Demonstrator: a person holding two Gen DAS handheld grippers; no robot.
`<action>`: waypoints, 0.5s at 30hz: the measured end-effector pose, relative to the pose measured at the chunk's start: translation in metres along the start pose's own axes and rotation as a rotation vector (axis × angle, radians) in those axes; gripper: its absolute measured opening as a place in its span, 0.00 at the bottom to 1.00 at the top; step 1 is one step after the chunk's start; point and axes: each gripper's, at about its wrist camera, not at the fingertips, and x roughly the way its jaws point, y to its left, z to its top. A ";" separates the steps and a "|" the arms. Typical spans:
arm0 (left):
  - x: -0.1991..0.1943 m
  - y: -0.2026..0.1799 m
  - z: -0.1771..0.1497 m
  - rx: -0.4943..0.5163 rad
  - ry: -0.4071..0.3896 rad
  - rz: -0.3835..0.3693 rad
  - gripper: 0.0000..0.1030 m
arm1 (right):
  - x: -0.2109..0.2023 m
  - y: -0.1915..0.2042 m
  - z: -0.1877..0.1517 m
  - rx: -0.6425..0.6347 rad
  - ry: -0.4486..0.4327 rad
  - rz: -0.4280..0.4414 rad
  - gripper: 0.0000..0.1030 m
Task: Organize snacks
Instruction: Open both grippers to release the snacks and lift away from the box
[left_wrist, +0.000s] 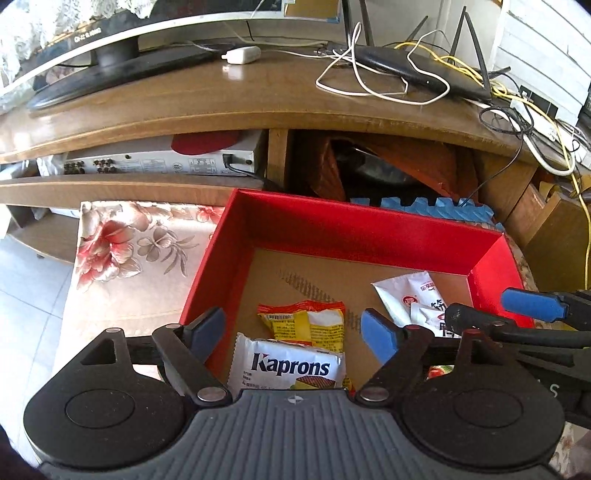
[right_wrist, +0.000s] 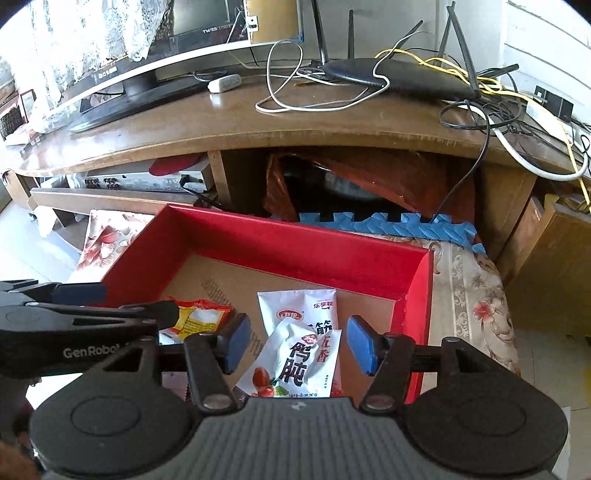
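A red box (left_wrist: 354, 230) with a cardboard floor sits on a floral cloth; it also shows in the right wrist view (right_wrist: 295, 245). Inside lie a white Kaprons packet (left_wrist: 288, 365), a yellow and red packet (left_wrist: 306, 325), and white packets (left_wrist: 410, 295). My left gripper (left_wrist: 293, 332) is open and empty above the Kaprons packet. My right gripper (right_wrist: 295, 343) is open and empty above a white packet with black characters (right_wrist: 295, 362) that lies on another white packet (right_wrist: 295, 310). The yellow packet (right_wrist: 199, 317) is to the left. Each gripper shows at the edge of the other's view.
A wooden TV stand (left_wrist: 258, 99) is behind the box, with a monitor (left_wrist: 92, 48), a router (left_wrist: 413, 70) and tangled cables (left_wrist: 369, 81) on top. A silver device (left_wrist: 159, 162) sits on its shelf. Blue foam (left_wrist: 424, 206) lies behind the box. Tiled floor (left_wrist: 29, 302) is on the left.
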 end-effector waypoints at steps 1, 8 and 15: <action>-0.001 0.000 0.000 -0.001 -0.002 -0.002 0.84 | -0.002 0.000 0.000 0.000 -0.004 0.000 0.49; -0.008 0.001 -0.001 0.000 -0.019 -0.010 0.86 | -0.011 0.001 -0.001 -0.004 -0.020 -0.005 0.50; -0.019 0.002 -0.005 0.002 -0.031 -0.012 0.86 | -0.023 0.006 -0.005 -0.028 -0.043 -0.008 0.51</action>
